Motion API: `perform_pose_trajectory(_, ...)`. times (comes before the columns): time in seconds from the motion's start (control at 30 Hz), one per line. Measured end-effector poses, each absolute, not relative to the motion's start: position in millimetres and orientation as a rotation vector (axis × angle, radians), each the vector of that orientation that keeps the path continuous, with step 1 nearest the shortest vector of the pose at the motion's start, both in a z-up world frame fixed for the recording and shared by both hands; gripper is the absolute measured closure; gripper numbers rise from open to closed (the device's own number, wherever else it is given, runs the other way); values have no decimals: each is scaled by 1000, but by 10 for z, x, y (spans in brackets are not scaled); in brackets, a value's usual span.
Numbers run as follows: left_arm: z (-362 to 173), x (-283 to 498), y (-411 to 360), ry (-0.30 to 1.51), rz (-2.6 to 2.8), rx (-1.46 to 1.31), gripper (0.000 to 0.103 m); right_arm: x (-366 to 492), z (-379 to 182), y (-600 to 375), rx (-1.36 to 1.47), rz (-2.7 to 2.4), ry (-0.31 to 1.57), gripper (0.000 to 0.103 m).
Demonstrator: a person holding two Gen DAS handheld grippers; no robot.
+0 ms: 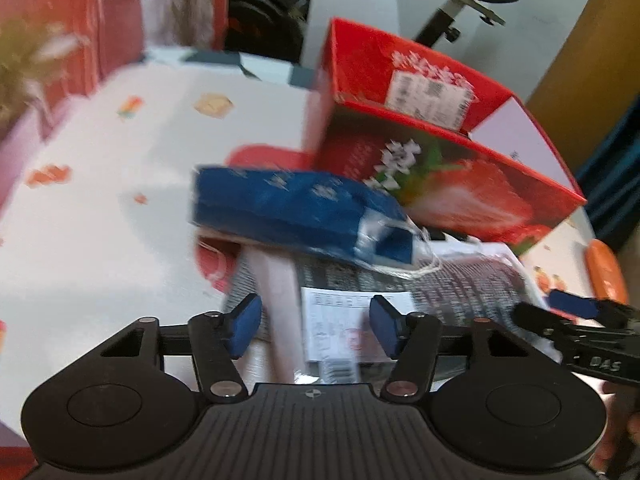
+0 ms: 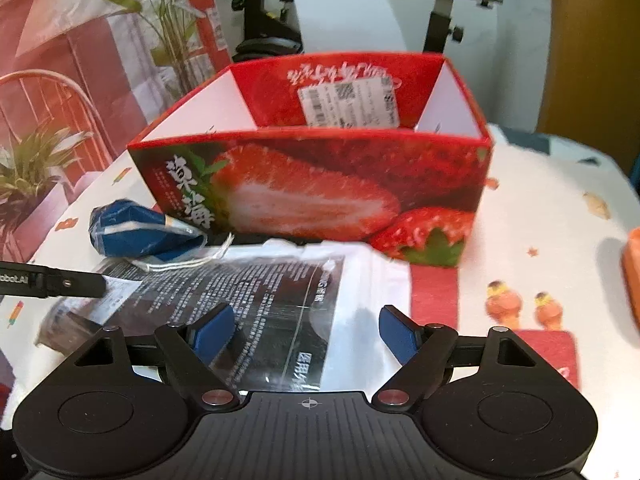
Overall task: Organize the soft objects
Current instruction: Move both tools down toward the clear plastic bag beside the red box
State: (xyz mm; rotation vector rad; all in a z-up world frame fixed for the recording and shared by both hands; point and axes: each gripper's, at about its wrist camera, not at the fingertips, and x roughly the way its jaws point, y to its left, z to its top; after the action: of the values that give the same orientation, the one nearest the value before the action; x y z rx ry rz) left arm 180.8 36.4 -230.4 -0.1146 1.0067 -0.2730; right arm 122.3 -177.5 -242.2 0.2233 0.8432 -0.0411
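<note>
The box (image 2: 312,184) stands on the worktop (image 2: 552,216), open side up. A flat packet (image 2: 248,304) lies just before it, and a pouch (image 2: 136,232) rests at the packet's far left corner, against the box.

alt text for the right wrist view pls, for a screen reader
The right claw, its blue pads apart, hangs over a flat clear plastic package printed with dark text, lying on a patterned tablecloth. Behind the package stands an open red strawberry-print box, with a blue soft pack at its left corner. The left claw's tip enters from the left edge.
</note>
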Motion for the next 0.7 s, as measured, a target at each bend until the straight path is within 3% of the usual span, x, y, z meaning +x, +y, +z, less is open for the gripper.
perform_pose_trajectory(0.47, -2424, 2084, 431, 1038, -342, 7, 46, 1315, -2523, -1805, 180, 31, 863, 23)
perform_pose_trajectory(0.57, -2438, 2140, 435, 1060, -386, -13, 56, 1370, -2517, -1824, 167, 55, 875, 23)
perform_pose_trajectory(0.7, -2484, 2202, 422, 1073, -422, -9, 55, 1472, -2509, -1896, 187, 96, 901, 21)
